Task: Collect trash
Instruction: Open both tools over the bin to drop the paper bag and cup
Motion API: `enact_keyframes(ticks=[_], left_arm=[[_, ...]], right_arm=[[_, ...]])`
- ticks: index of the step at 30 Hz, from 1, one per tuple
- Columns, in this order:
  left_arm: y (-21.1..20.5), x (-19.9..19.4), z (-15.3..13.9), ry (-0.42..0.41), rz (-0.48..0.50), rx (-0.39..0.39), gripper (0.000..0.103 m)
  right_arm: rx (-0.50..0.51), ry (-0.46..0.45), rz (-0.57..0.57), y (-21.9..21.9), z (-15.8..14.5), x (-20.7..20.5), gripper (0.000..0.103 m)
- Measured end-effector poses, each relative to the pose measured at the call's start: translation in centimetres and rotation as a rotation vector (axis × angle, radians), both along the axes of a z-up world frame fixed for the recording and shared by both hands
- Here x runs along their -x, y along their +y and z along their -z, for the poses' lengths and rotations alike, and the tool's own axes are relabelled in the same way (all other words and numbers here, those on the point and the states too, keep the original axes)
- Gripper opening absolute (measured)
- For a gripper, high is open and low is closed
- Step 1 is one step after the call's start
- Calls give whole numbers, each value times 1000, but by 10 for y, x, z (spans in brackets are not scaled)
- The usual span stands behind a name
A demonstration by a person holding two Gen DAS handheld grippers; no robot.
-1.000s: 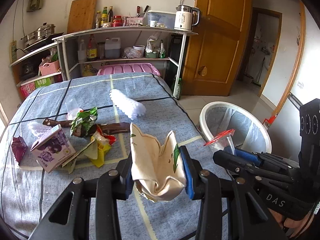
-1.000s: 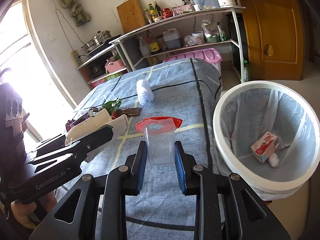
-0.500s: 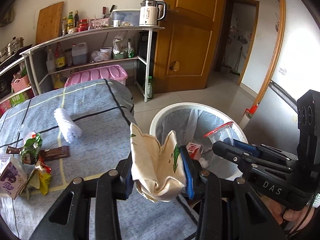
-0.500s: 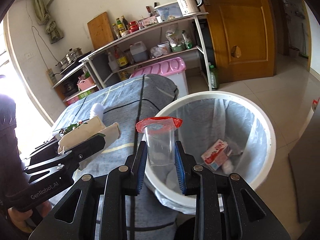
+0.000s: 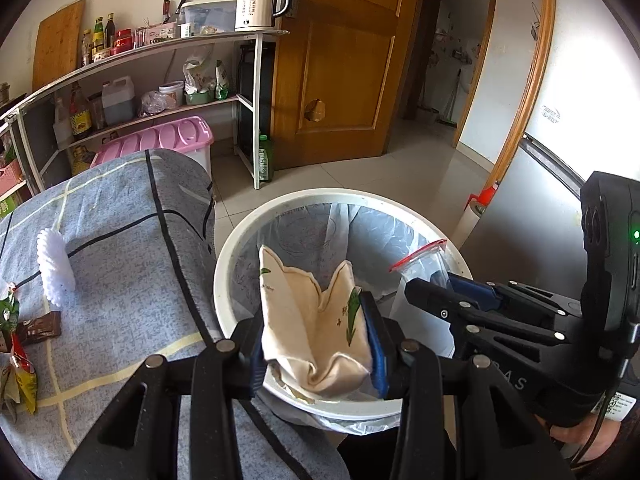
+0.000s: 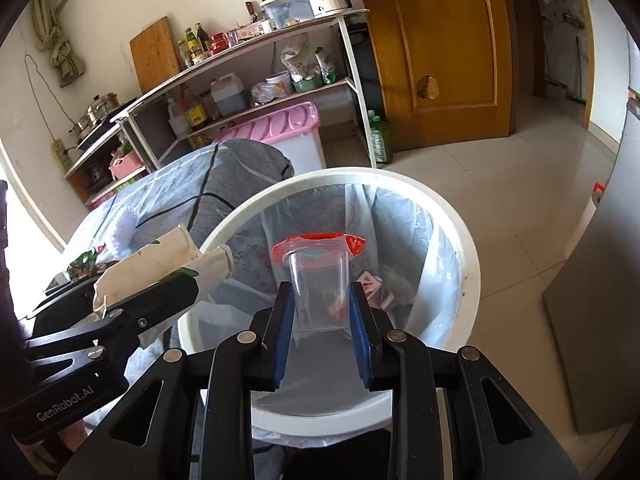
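Note:
My left gripper (image 5: 316, 336) is shut on a crumpled cream paper cup (image 5: 308, 320) with green print, held over the near rim of the white bin (image 5: 228, 256). That cup (image 6: 168, 264) and the left gripper (image 6: 176, 284) also show at the left of the right wrist view. My right gripper (image 6: 320, 320) is shut on a clear plastic cup (image 6: 318, 288) with a torn red seal, held above the bin's (image 6: 468, 264) opening. The right gripper (image 5: 432, 292) with its clear cup (image 5: 420, 268) sits beside the left one. A pink carton (image 6: 374, 290) lies inside the lined bin.
The table with a grey checked cloth (image 5: 120, 248) stands left of the bin, bearing a white ridged object (image 5: 54, 268) and wrappers (image 5: 20, 364). Behind are shelves (image 5: 160, 52) with bottles, a pink-lidded box (image 5: 160, 142), a wooden door (image 5: 344, 60) and a tiled floor (image 5: 400, 176).
Both grippers, each still holding its cup, swung right from over the table to above the bin. The table's litter has slid off to the left edge of view.

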State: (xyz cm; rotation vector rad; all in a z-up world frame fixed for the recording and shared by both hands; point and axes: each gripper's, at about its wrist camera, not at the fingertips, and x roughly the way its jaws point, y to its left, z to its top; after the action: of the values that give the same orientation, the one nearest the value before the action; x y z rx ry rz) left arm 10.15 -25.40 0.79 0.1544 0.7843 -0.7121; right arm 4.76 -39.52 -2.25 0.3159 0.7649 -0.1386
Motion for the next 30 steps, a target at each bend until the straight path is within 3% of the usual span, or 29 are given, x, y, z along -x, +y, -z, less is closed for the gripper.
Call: enact_keyframes(ticks=[4, 11, 15, 30], left_arm=[[-5, -5, 7, 27, -5, -7, 44], [-2, -5, 5, 28, -3, 8, 61], [1, -1, 2, 8, -1, -1, 63], [70, 8, -15, -21, -120, 35, 66]], right_arm=[[12, 22, 20, -6, 6, -3, 29], [32, 65, 27, -11, 14, -7, 31], [29, 61, 32, -9, 14, -4, 41], [-1, 0, -26, 32, -6, -3, 41]])
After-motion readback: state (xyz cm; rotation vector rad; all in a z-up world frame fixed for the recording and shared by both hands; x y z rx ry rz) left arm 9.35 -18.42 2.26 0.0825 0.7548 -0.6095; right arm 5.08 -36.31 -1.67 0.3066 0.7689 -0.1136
